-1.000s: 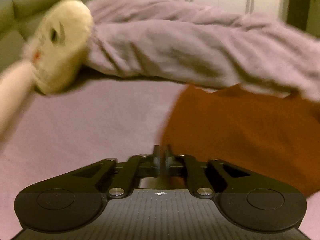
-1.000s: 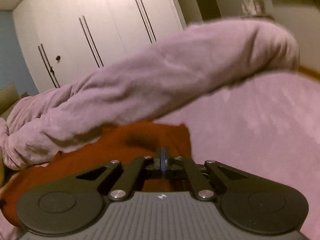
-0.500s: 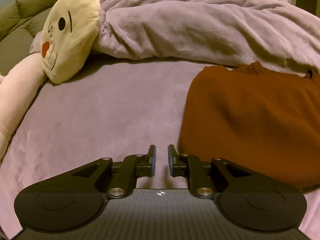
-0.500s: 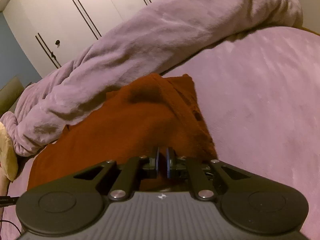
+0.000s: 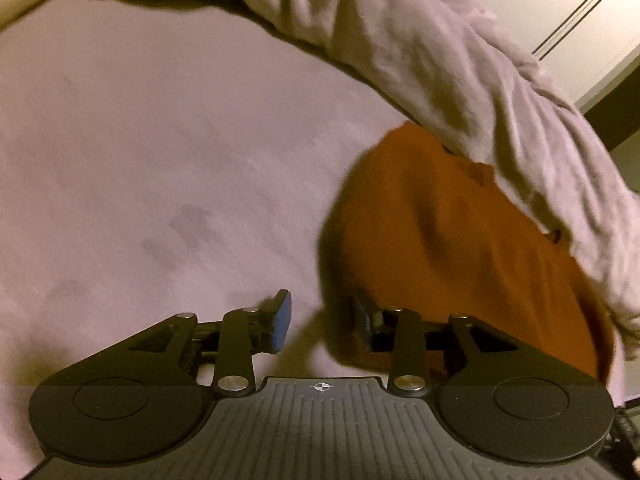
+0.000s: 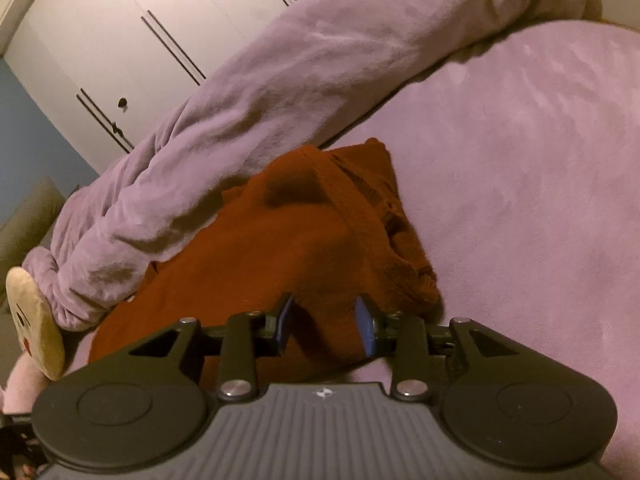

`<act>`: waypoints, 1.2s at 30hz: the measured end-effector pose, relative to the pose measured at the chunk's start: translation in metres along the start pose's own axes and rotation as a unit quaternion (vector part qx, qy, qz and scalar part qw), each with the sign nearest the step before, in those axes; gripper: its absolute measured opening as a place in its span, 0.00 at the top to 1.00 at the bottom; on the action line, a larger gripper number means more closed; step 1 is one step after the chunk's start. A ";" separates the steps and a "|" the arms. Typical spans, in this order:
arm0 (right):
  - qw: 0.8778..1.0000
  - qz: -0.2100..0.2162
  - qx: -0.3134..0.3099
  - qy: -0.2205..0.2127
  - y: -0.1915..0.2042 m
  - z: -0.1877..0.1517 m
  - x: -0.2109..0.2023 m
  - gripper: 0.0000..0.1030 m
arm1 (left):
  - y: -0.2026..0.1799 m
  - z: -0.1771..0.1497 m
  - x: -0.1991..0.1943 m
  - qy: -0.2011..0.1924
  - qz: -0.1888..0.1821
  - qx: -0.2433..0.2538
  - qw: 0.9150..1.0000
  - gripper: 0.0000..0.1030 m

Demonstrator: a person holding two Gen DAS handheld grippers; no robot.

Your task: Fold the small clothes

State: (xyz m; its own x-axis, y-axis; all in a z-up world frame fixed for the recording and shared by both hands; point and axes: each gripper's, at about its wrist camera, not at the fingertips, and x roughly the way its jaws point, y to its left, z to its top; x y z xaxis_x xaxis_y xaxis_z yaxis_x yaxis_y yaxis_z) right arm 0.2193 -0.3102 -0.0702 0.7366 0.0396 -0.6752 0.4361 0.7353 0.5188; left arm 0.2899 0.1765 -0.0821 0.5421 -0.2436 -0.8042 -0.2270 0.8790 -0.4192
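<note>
A rust-orange knitted garment (image 5: pixel 452 248) lies on the lilac bed cover, its far edge tucked under a rolled blanket. My left gripper (image 5: pixel 322 322) is open at the garment's near left corner, one finger on the bed cover, the other over the cloth edge. In the right wrist view the garment (image 6: pixel 280 248) lies crumpled, with a ribbed edge on its right side. My right gripper (image 6: pixel 325 322) is open, its jaws straddling the near edge of the cloth.
A rolled lilac blanket (image 5: pixel 460 68) runs across the bed behind the garment, also in the right wrist view (image 6: pixel 280 84). A cream face pillow (image 6: pixel 34 316) lies at the left. White wardrobe doors (image 6: pixel 120 40) stand behind. The bed cover (image 5: pixel 160 140) extends left.
Both grippers have opened wide from nearly shut. Both have come down closer to the garment's near edge, and the left view has swung to the right.
</note>
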 end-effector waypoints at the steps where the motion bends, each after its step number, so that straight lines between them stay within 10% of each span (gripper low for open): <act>1: 1.000 0.003 0.006 0.001 -0.001 0.000 0.001 0.67 | -0.002 -0.001 0.003 0.002 -0.014 -0.007 1.000 0.53; 10: 0.993 0.054 0.106 -0.005 -0.016 0.006 0.009 0.52 | -0.020 -0.004 0.033 0.023 -0.077 -0.031 0.996 0.46; 13: 0.983 0.075 0.169 -0.007 -0.029 0.008 0.016 0.52 | -0.022 0.000 0.039 0.021 -0.067 -0.038 0.997 0.78; 17: 0.973 0.081 0.217 -0.001 -0.037 0.018 0.023 0.54 | -0.030 0.007 0.030 0.012 -0.059 -0.012 0.998 0.81; 22: 0.994 -0.028 0.078 -0.064 -0.020 0.033 -0.005 0.70 | -0.038 0.012 0.018 -0.004 -0.043 0.028 0.999 0.82; 26: 0.997 -0.051 -0.022 -0.052 -0.014 0.032 -0.019 0.61 | -0.036 0.016 0.021 -0.002 -0.044 0.022 0.999 0.82; 36: 0.993 0.026 0.114 0.008 -0.047 0.016 0.004 0.48 | -0.030 0.009 0.039 0.017 -0.053 0.005 0.998 0.60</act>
State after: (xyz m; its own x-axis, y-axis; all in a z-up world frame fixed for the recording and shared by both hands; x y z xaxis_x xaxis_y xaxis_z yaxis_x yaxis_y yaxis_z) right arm 0.2098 -0.3553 -0.0890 0.7534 0.0849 -0.6520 0.5051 0.5603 0.6565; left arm 0.3251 0.1440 -0.0971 0.5347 -0.3494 -0.7694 -0.1609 0.8518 -0.4986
